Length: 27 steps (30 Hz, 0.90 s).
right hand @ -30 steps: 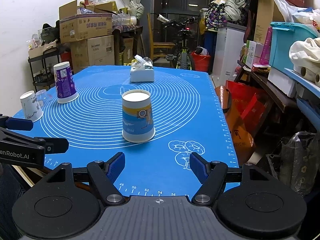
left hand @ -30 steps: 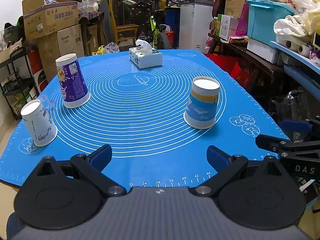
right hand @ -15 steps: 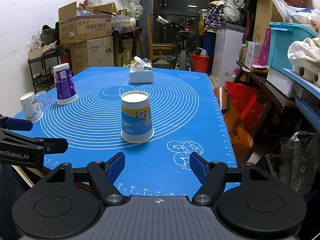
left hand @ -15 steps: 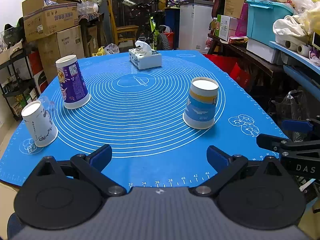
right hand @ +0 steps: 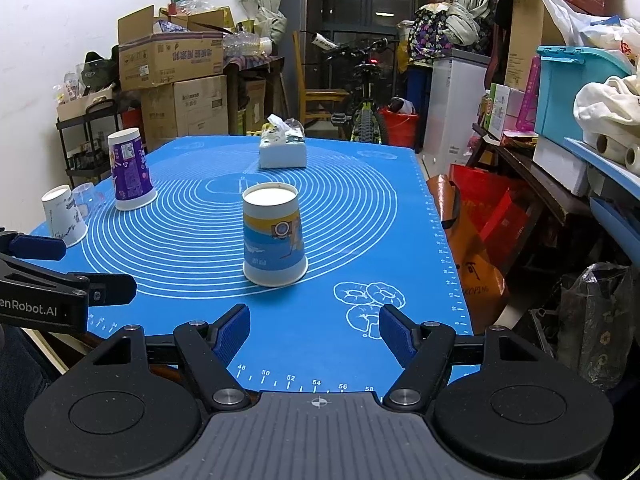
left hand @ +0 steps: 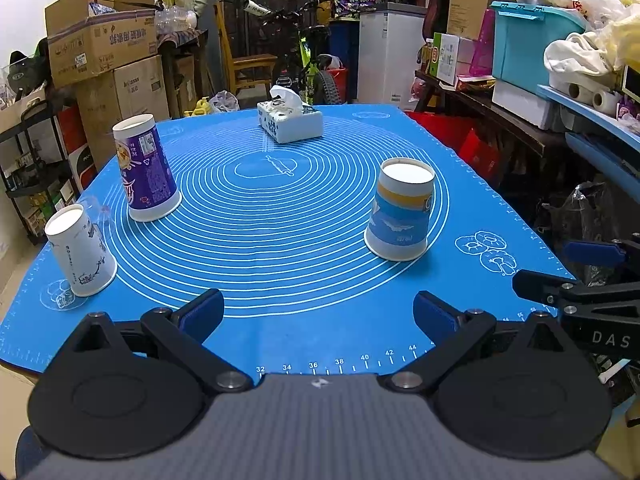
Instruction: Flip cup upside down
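Three paper cups stand upside down, rim down, on the blue mat [left hand: 280, 240]. The blue and yellow cup [left hand: 402, 210] is at the right; in the right wrist view it [right hand: 274, 238] stands just ahead of my right gripper. The purple cup [left hand: 144, 168] and the white cup [left hand: 80, 250] are at the left, also in the right wrist view as the purple cup [right hand: 130, 170] and the white cup [right hand: 64, 216]. My left gripper [left hand: 318, 316] is open and empty near the front edge. My right gripper [right hand: 314, 330] is open and empty.
A tissue box [left hand: 290, 120] sits at the far end of the mat. A clear glass [left hand: 98, 210] stands behind the white cup. Cardboard boxes [left hand: 104, 48], a bicycle [right hand: 366, 92] and shelves with bins [left hand: 532, 44] surround the table.
Both grippers have drifted back slightly from the cups. The cups have not moved.
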Available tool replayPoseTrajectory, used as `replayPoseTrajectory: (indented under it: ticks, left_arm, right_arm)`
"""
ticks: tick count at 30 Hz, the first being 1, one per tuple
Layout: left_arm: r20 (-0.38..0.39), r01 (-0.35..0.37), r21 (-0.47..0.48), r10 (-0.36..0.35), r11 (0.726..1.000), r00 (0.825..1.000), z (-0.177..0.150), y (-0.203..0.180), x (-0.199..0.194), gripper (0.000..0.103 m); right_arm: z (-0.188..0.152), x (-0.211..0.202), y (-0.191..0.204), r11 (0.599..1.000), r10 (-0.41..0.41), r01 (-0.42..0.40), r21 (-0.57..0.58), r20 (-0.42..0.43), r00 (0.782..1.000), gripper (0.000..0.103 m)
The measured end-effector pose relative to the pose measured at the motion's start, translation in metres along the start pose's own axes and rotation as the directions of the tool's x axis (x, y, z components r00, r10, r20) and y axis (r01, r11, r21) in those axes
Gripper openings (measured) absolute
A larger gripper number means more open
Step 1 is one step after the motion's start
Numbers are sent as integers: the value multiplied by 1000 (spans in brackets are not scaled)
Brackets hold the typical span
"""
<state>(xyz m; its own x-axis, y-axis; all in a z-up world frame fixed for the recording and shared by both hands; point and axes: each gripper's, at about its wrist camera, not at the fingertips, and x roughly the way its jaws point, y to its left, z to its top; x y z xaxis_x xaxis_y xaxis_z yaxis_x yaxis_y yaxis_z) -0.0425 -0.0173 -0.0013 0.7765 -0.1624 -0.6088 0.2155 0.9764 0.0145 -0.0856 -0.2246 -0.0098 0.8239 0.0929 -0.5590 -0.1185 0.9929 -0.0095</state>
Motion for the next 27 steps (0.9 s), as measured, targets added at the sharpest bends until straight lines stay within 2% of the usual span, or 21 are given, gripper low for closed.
replayPoseTrajectory:
  ticks: [27]
  left_arm:
    - [12,-4,1,4,1000,1000,2,0,-4,100]
  right_arm:
    - [-2,-2,-1,1000,-3,3,7,9,1000,76]
